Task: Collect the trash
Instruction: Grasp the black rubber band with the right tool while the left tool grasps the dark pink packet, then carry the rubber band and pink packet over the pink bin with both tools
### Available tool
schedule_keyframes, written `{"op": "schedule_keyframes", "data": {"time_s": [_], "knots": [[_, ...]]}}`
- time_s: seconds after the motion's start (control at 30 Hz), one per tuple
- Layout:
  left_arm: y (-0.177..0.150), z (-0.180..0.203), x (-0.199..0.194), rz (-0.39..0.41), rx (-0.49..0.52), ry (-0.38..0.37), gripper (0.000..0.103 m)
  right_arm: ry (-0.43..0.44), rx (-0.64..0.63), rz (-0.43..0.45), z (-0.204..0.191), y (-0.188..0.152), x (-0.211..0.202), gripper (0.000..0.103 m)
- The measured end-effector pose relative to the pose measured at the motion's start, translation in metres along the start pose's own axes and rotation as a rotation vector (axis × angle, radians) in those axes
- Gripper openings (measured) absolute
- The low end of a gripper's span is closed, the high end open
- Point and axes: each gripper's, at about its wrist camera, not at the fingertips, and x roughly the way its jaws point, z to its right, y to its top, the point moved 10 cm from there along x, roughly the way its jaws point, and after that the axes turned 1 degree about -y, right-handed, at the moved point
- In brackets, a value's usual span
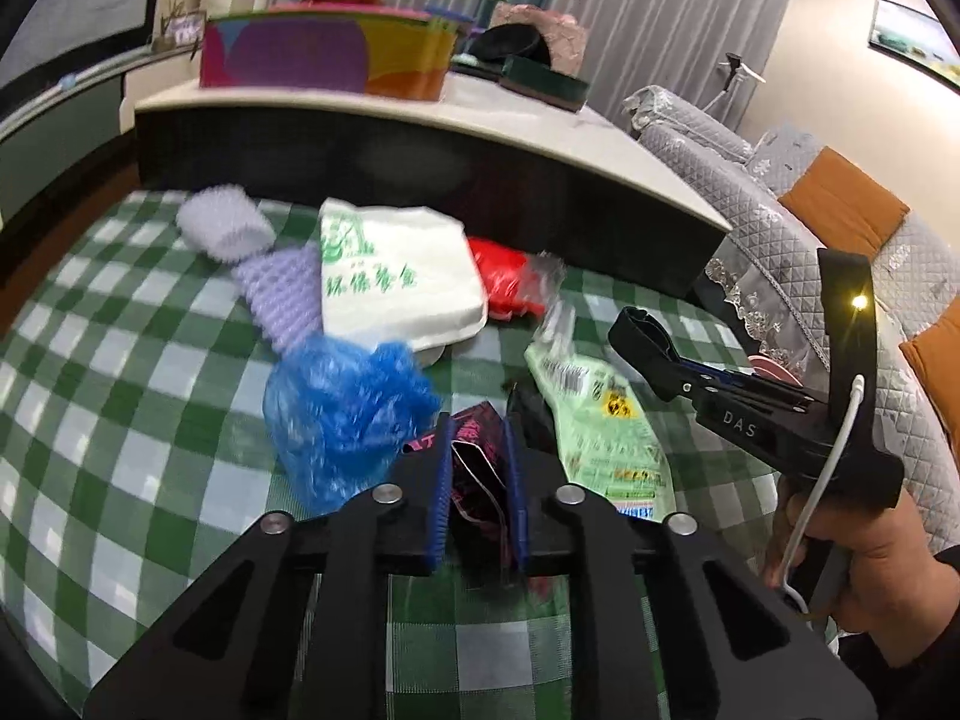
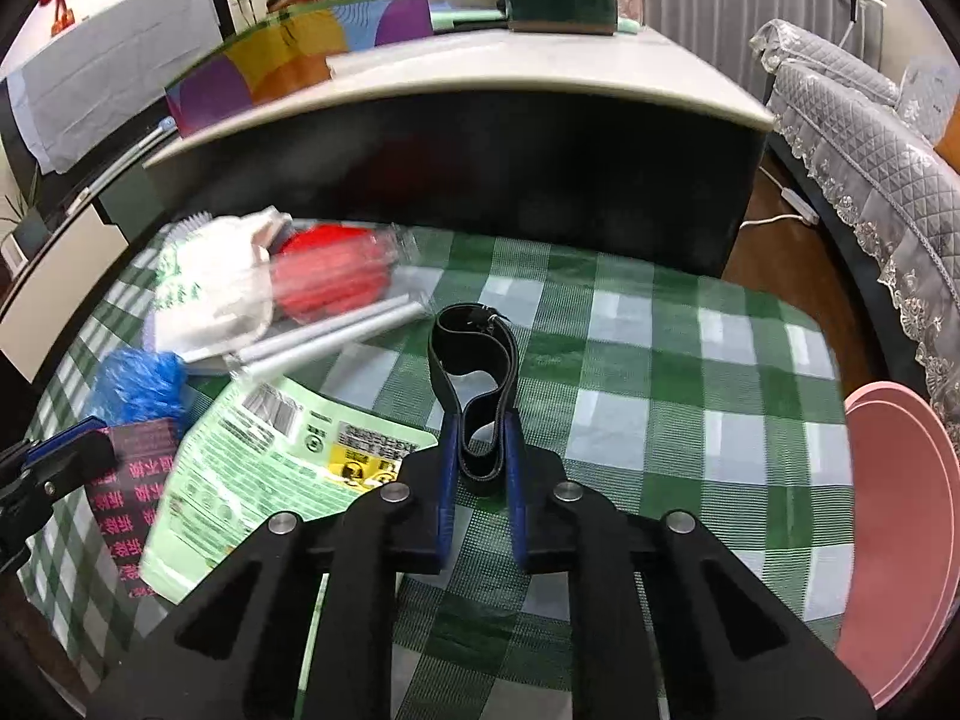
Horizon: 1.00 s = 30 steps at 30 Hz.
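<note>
My left gripper (image 1: pixel 477 438) is shut on a black wrapper with pink print (image 1: pixel 477 468), held just above the green checked cloth (image 1: pixel 120 420). My right gripper (image 2: pixel 480 438) is shut on a black looped band (image 2: pixel 474 360); it also shows at the right of the left wrist view (image 1: pixel 645 324). On the cloth lie a blue plastic bag (image 1: pixel 342 408), a light green packet (image 1: pixel 600 426), a white bag with green print (image 1: pixel 396 276), a red wrapped item (image 1: pixel 504 276) and purple foam netting (image 1: pixel 264 264).
A dark low table with a pale top (image 1: pixel 420 120) stands behind the cloth and bears a colourful box (image 1: pixel 324 54). A grey quilted sofa (image 1: pixel 840 228) is at the right. A pink round bin rim (image 2: pixel 900 540) sits at the cloth's right edge.
</note>
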Motion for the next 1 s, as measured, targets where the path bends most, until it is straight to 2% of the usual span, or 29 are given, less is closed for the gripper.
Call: {"op": "schedule_keyframes", "data": {"time_s": [0.2,0.63,1.0], "knots": [[0.008,0.014,-0.012,0.041,0.067,0.002,0.006,0.004,0.002,0.057,0.004,0.006,-0.032,0.014],[0.022,0.035,-0.038,0.139,0.174,0.046,0.006,0.009,-0.003,0.153,0.015,0.004,-0.097,0.014],[0.022,0.059,-0.044,0.163,0.212,0.035,0.006,-0.022,0.006,0.218,0.033,0.0,-0.137,0.014]]}}
